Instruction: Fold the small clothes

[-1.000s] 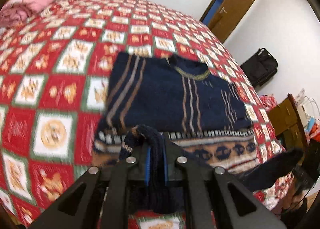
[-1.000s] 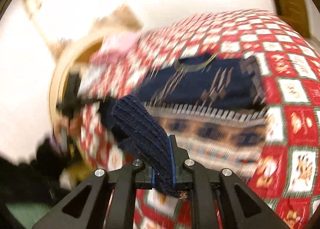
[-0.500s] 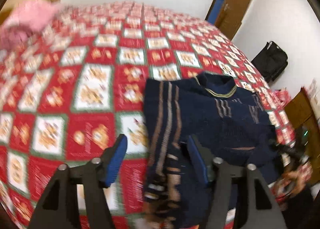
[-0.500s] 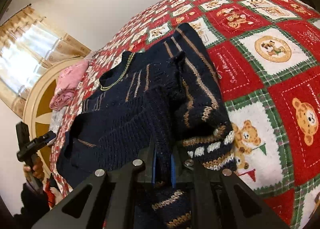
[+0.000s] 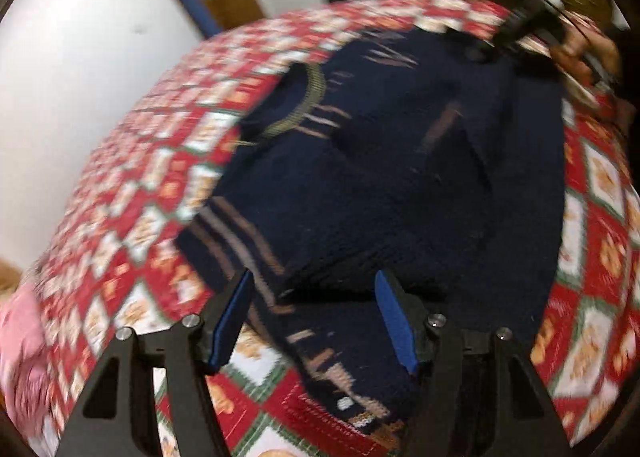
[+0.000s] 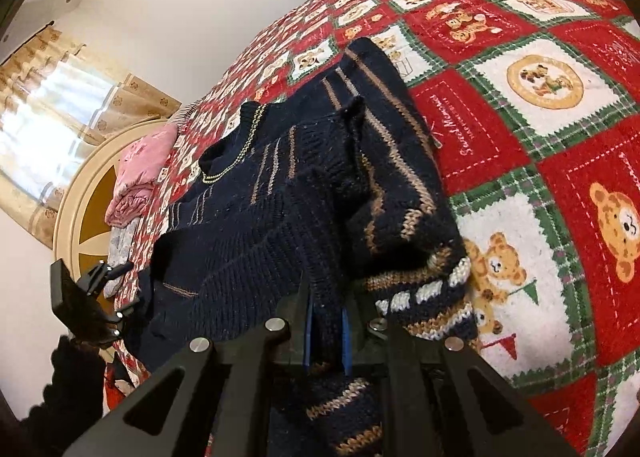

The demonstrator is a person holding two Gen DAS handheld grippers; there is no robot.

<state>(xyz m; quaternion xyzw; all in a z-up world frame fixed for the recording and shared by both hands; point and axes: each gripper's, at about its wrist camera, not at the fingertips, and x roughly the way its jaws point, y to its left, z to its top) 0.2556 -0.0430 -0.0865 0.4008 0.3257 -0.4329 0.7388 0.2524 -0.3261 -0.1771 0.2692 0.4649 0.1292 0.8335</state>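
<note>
Left hand-held gripper (image 5: pixel 316 317) now open, sweater (image 5: pixel 392 177) released

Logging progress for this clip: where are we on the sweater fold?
Done: the navy sweater lies on the bear-print bedspread with its patterned lower part doubled over the body. In hand: the right gripper is shut on a dark knit fold; the left gripper is open over the sweater, holding nothing. Left: release, flatten the bunched edge, probably one more fold.
</note>
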